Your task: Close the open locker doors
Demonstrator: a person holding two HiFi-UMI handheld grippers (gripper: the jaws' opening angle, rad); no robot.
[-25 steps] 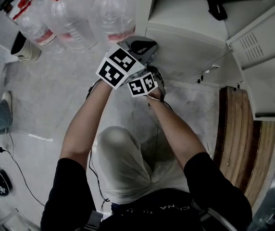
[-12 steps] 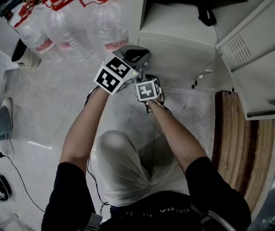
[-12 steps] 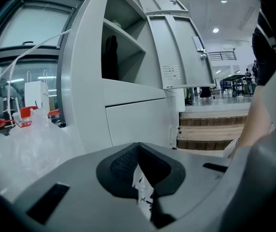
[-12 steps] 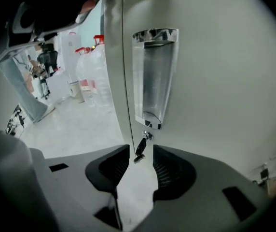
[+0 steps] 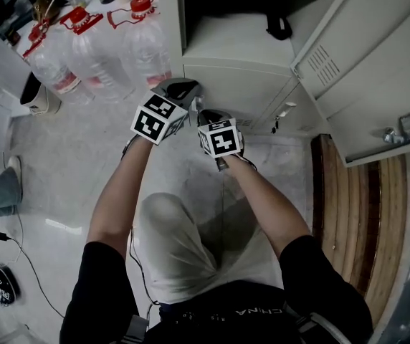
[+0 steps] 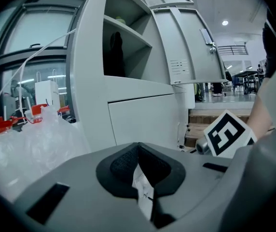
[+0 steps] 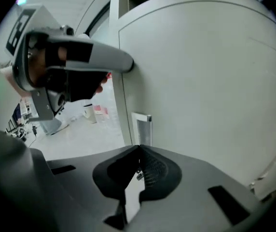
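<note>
Upper locker door [image 5: 348,56] stood swung wide open at the right of the head view, with vent slots [image 5: 320,64] on the face toward the camera and a metal latch [image 5: 397,132] showing toward its lower right. Beside it the open compartment [image 5: 226,38] showed a pale shelf with a dark object [image 5: 279,26] at the back. Directly beneath, the lower locker door [image 5: 226,84] was shut flush with the frame. In the left gripper view the open door angled out to the right above the shut one.

Both grippers hung close together just in front of the lower locker door. The left gripper [image 5: 188,89] pointed at that door's upper left corner. Its own view showed its fingers [image 6: 121,163] clenched together with nothing between them. The right gripper [image 5: 203,113] sat just beside it, marker cube upward. Its fingers [image 7: 152,170] were likewise clenched and empty. The shut door filled most of the right gripper view, with a small recessed pull [image 7: 143,127] just ahead of the tips. Whether either gripper touched the door could not be told.

Large water bottles [image 5: 112,49] with red caps stood on the floor to the left of the locker. Wooden slats [image 5: 348,206] lay to the right, below the open door.
</note>
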